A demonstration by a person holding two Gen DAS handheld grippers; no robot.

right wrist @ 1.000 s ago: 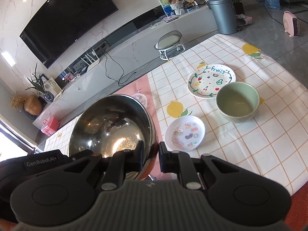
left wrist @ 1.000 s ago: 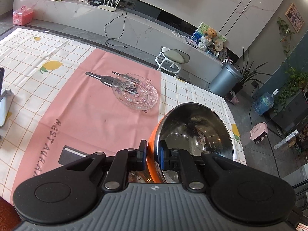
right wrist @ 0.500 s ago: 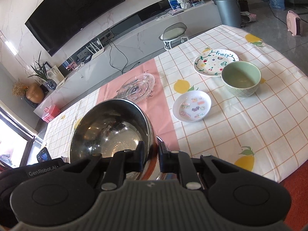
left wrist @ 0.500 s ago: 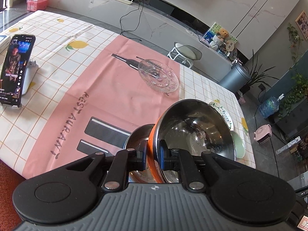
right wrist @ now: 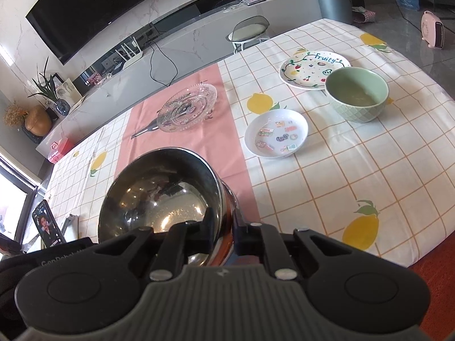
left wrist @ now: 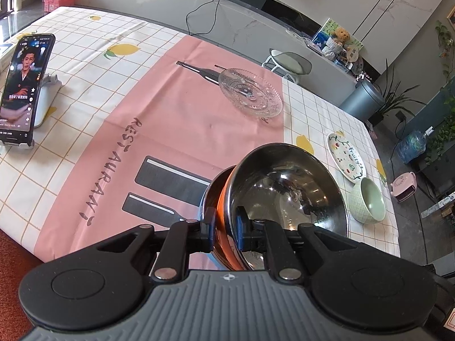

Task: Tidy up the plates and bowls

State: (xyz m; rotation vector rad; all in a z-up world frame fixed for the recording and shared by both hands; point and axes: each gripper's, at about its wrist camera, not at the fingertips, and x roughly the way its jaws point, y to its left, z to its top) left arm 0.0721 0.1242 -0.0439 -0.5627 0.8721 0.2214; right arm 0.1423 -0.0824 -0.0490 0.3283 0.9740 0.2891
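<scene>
orange-sided steel bowl (left wrist: 287, 190), pink runner (left wrist: 159, 130)

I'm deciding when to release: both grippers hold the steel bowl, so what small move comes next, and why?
Probably keep lowering the steel bowl before releasing. The left gripper and right gripper, jaws closing, clamp opposite rims, and it hangs tilted above the pink runner.

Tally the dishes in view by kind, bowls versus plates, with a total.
Bowls: 2, the steel bowl and the green bowl
Plates: 3, the glass plate, the "Fruity" plate and the small white plate
Total: 5
</scene>
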